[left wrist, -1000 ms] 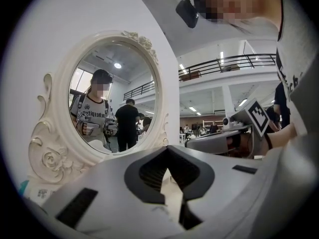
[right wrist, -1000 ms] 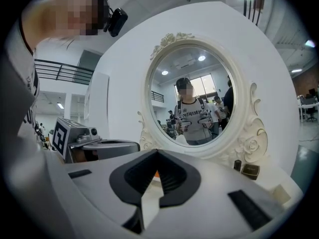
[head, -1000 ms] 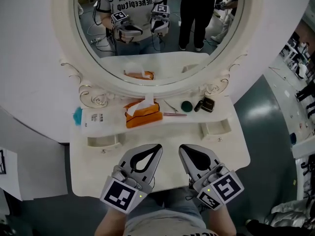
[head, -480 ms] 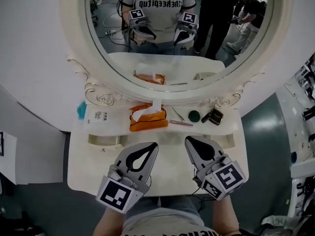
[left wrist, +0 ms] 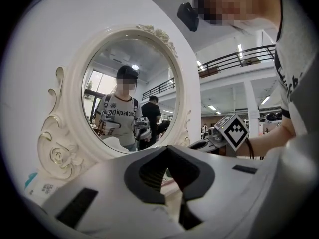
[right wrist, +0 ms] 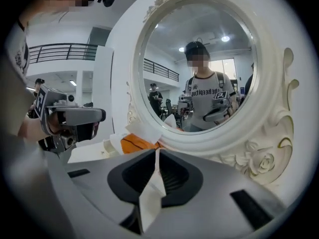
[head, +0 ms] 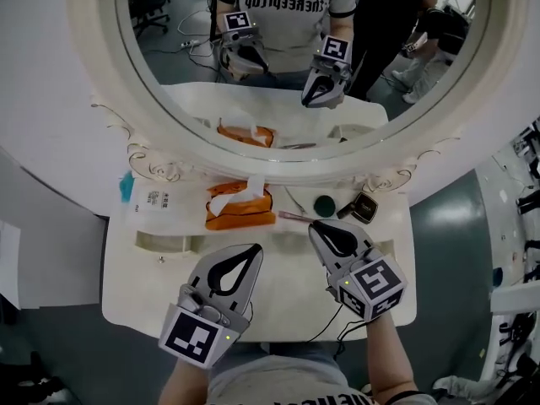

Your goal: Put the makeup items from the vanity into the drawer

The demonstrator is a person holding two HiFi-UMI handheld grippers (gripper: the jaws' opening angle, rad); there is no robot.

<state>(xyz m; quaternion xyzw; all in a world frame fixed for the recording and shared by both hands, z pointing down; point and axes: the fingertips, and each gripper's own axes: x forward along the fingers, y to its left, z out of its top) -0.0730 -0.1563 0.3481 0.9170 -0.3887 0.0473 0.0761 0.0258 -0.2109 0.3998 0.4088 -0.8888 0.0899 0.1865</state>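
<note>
Makeup items [head: 323, 205] sit on the vanity [head: 143, 298]; right gripper [head: 315, 227] hovers near them, jaws just opening, empty; left gripper [head: 255, 249] closed, empty.

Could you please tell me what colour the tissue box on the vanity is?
The tissue box is orange, with white tissue poking out; clearest in the head view.

On the desk [head: 135, 285], under the mirror [head: 287, 99], we find the tissue box [head: 240, 207] at twelve o'clock, the pack [head: 156, 202] at ten, the round pot [head: 323, 205] at one and the compact [head: 361, 207] at two.
</note>
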